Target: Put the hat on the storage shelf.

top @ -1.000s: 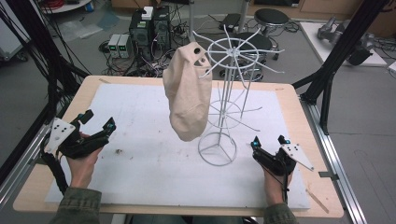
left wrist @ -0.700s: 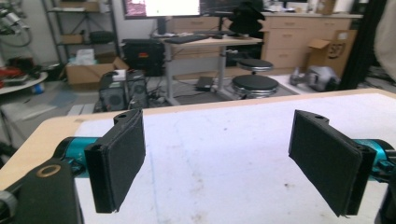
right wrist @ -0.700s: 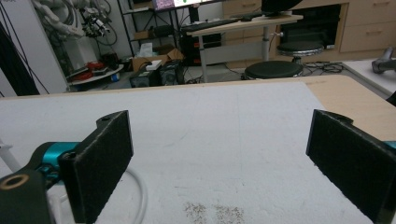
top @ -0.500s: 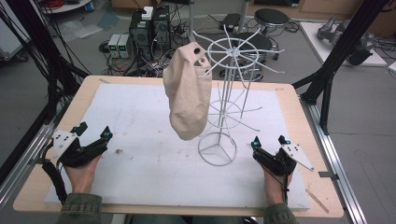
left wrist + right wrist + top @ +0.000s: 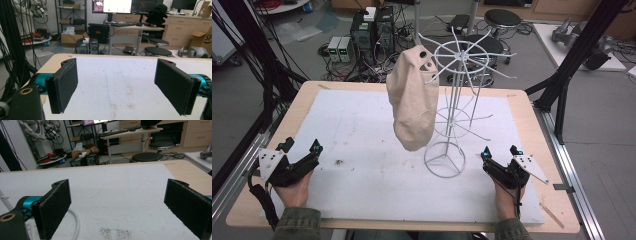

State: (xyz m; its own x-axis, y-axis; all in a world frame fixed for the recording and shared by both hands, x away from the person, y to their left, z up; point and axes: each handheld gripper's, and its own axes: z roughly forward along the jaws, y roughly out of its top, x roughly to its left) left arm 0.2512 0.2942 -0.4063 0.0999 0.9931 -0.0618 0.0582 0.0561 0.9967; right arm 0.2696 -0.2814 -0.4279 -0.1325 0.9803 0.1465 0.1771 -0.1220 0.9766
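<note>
A beige cloth cap hangs from an arm of a white wire rack that stands on the white mat. My left gripper rests low at the mat's front left corner, jaws wide apart with nothing between them. In the left gripper view its black pads frame bare mat. My right gripper lies at the front right, just right of the rack's round base, also open and empty. The base's white ring shows beside the left pad in the right gripper view.
The wooden table borders the mat on all sides. Black frame posts rise at both table sides. Computers and cables and stools stand on the floor behind. A dark smudge marks the mat near the left gripper.
My left gripper has dropped lower and nearer the front edge of the table. The right gripper, cap and rack have stayed put.
</note>
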